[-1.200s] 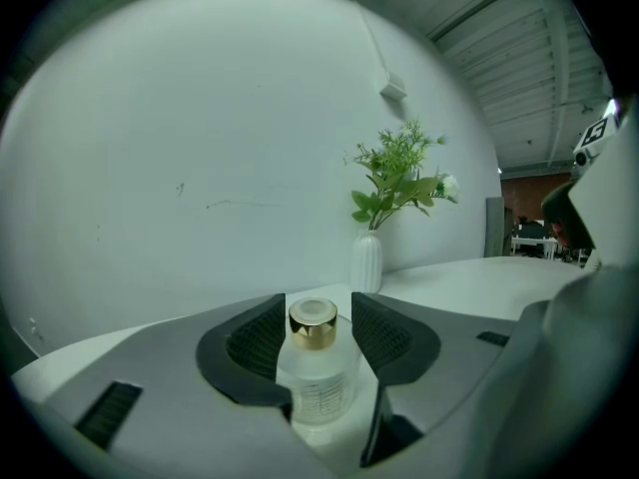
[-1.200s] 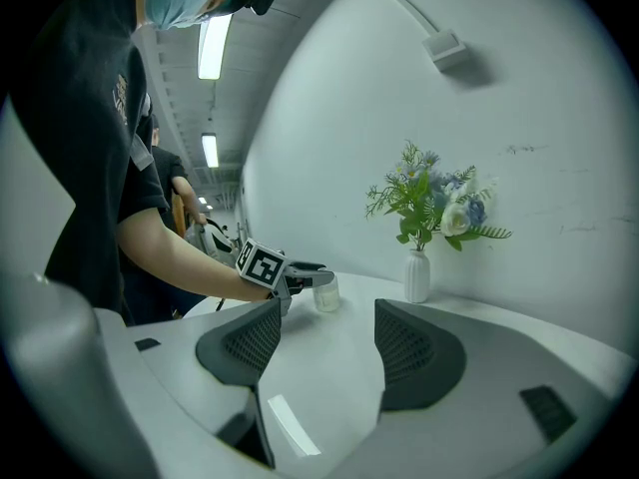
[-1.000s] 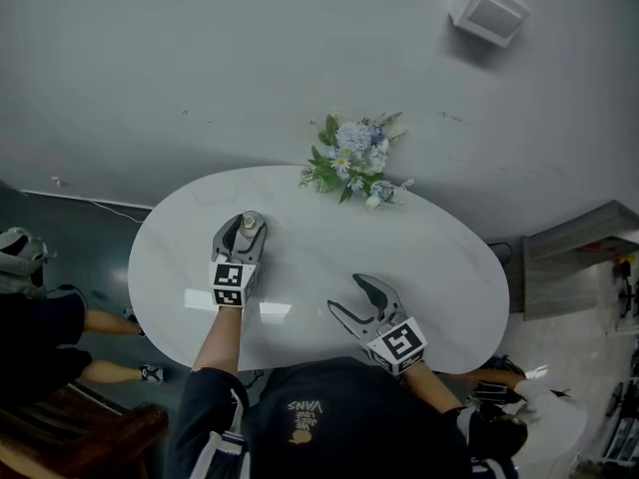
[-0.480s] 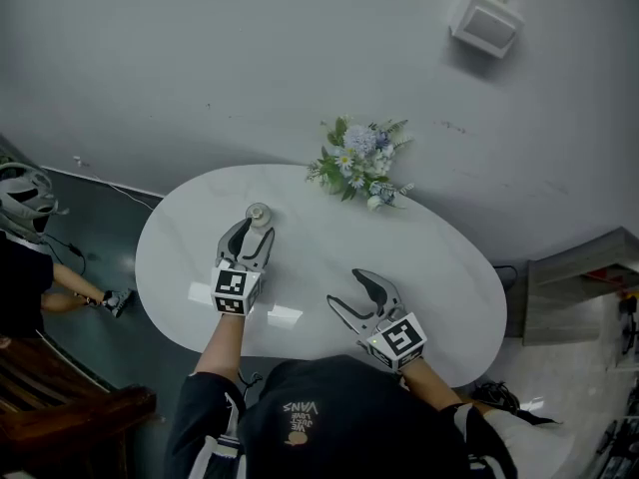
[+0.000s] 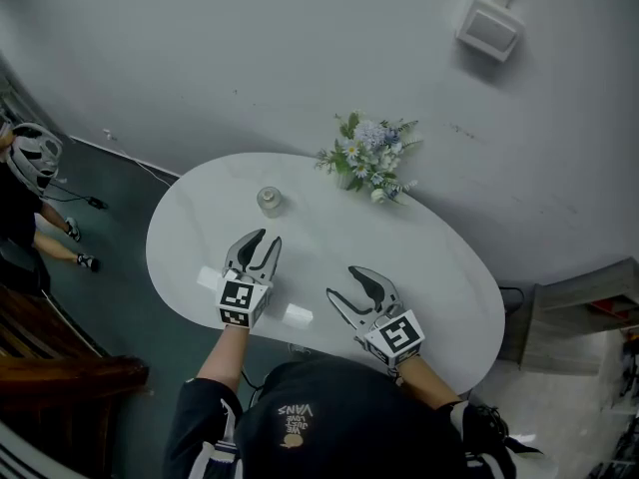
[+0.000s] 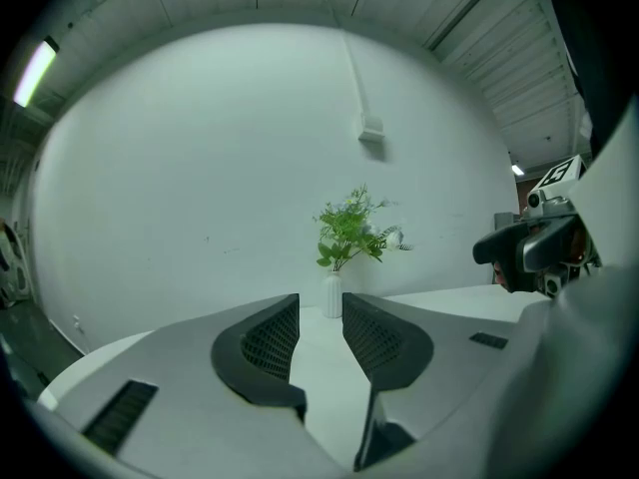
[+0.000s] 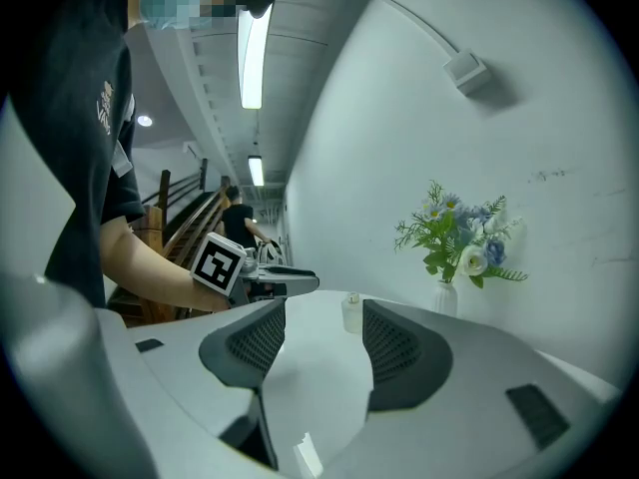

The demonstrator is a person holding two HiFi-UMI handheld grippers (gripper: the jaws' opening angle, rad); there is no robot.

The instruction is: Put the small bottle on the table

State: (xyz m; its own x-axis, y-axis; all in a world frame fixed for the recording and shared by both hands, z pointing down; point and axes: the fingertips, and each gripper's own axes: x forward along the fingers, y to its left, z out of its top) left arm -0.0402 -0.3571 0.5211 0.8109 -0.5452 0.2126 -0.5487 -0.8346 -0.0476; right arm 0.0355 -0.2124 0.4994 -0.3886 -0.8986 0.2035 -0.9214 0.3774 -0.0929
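Two forearms (image 5: 220, 352) reach over the table (image 5: 439, 267), left gripper (image 5: 263, 246) closing empty short of the small bottle (image 5: 269, 200), right gripper (image 5: 349, 287) spread.

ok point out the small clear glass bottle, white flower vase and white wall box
small clear glass bottle (image 5: 268, 200), head view, on its top
white flower vase (image 6: 332, 296), left gripper view, on its body
white wall box (image 5: 489, 30), head view, on its front face

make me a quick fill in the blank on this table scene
1. The small bottle stands upright on the white oval ___.
2. The ___ of flowers stands at the table's edge nearest the wall.
3. The right gripper's jaws stand ___, with nothing between them.
Missing words: table; vase; open
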